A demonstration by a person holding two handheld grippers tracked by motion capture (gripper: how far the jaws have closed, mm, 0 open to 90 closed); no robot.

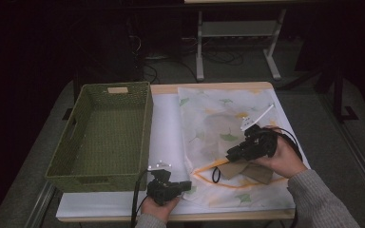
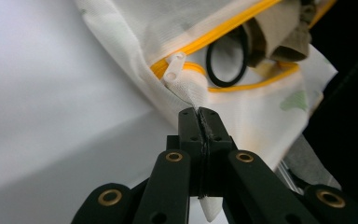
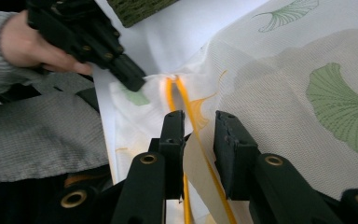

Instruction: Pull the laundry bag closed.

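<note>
A white mesh bag (image 1: 228,118) with green leaf prints and an orange zipper (image 1: 204,167) lies on the table. Beige cloth (image 1: 247,170) sticks out of its open mouth, beside a black ring (image 1: 216,175). My left gripper (image 1: 186,185) is shut on the bag's corner (image 2: 193,95), just below the white zipper pull (image 2: 173,69); the black ring (image 2: 227,58) and beige cloth (image 2: 279,32) lie beyond. My right gripper (image 1: 230,154) hovers over the bag's mouth. Its jaws (image 3: 199,122) stand open, straddling the orange zipper (image 3: 182,100) and a beige strip (image 3: 193,163).
A green woven basket (image 1: 147,123) stands empty at the left of the table. A white sheet (image 1: 166,137) covers the tabletop between basket and bag. The table's front edge lies right under both hands. A grey sleeve (image 3: 37,135) sits left of the right gripper.
</note>
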